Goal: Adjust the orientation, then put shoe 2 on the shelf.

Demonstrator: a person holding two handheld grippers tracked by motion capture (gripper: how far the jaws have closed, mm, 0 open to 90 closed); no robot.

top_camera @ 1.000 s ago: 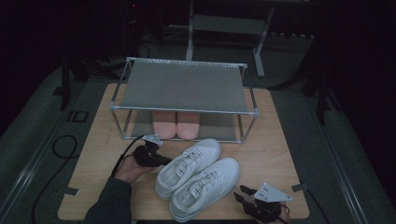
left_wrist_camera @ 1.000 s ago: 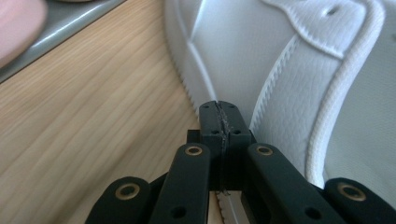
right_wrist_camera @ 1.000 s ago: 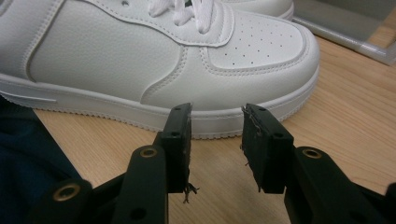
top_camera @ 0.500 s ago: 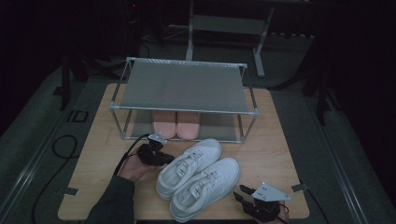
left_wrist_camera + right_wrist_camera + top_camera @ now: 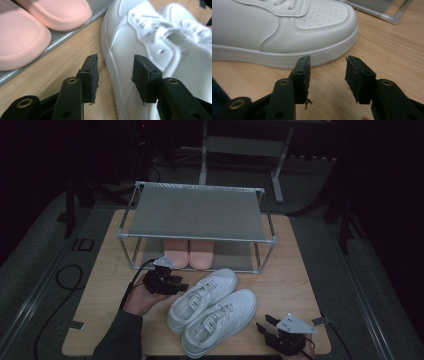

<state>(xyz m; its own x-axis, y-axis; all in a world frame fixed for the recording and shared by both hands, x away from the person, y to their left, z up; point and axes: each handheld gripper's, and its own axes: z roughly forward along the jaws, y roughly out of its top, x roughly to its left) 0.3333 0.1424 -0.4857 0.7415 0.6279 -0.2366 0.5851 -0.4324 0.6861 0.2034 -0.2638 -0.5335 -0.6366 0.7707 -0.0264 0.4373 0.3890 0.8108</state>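
While both jaws widen, nothing's gripped!
Left hand-held gripper open beside white sneakers; right hand-held gripper open, empty, just short of them.

White sneaker pair side by side on table, toes toward rack, upright.

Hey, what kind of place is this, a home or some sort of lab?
Most likely a dim lab or recording setup, not a home. A small wooden table holds only a metal shoe rack, pink slippers and white sneakers, with cables on the floor and metal stands behind.
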